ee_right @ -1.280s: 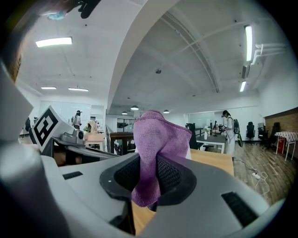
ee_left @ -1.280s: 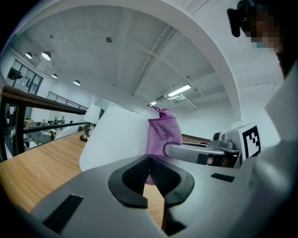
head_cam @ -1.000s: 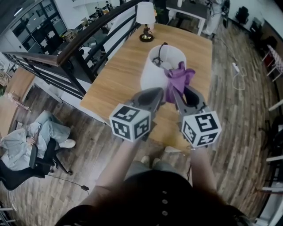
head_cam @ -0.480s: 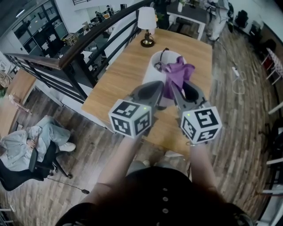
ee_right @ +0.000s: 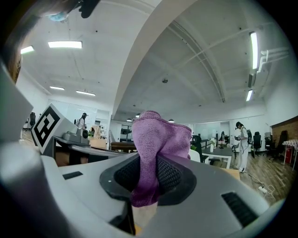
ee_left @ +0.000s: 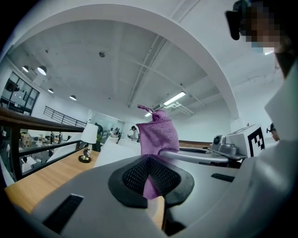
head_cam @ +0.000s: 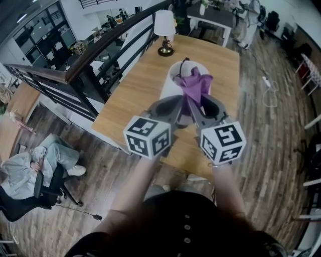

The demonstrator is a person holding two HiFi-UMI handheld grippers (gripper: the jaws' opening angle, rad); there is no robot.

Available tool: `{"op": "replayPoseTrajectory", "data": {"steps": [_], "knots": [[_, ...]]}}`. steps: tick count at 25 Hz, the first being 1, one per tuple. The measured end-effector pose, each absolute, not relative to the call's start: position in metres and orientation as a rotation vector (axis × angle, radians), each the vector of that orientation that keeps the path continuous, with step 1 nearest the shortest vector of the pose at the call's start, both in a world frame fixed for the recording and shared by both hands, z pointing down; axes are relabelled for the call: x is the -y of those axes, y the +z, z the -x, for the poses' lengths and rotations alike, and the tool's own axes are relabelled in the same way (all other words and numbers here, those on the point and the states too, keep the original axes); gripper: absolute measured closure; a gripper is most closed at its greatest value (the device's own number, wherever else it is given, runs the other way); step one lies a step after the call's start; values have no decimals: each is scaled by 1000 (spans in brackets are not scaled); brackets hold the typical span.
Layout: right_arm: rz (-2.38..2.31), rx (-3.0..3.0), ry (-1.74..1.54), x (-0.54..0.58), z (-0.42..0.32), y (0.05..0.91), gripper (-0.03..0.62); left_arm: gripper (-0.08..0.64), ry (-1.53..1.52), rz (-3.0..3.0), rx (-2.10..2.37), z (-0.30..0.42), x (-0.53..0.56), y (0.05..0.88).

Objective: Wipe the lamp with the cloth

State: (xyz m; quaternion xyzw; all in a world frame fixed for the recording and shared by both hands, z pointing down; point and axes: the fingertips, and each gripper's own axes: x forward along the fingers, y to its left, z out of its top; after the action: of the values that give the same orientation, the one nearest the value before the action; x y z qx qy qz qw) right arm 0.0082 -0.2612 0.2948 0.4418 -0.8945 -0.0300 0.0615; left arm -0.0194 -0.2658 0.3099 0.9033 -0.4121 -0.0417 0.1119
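A large white lampshade (head_cam: 173,80) stands on the wooden table (head_cam: 135,85). A purple cloth (head_cam: 193,84) is bunched up in front of the shade's top edge. Both grippers are held close together over the table's near edge. My left gripper (head_cam: 176,106) is shut on the cloth's lower left part, and the purple cloth (ee_left: 157,135) rises from its pads. My right gripper (head_cam: 198,108) is shut on the cloth's right side, where the purple cloth (ee_right: 158,139) stands up between its pads. The shade's lower front is hidden behind the grippers.
A small table lamp (head_cam: 164,29) with a white shade and dark base stands at the table's far end. A dark railing (head_cam: 85,65) runs along the left, with a lower floor beyond. A person (head_cam: 30,165) sits in a chair below. Another desk (head_cam: 215,15) stands behind.
Both grippers have drawn closer together and shifted slightly left with the cloth. The cloth now sits bunched more to the middle of the shade's top.
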Motion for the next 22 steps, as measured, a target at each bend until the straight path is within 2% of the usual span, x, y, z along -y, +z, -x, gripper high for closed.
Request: {"op": "replayPoseTrajectory", "data": {"steps": [22], "knots": [[-1304, 2670, -3, 256, -5, 325, 511, 549, -79, -2576, 1190, 23, 256, 341]]}}
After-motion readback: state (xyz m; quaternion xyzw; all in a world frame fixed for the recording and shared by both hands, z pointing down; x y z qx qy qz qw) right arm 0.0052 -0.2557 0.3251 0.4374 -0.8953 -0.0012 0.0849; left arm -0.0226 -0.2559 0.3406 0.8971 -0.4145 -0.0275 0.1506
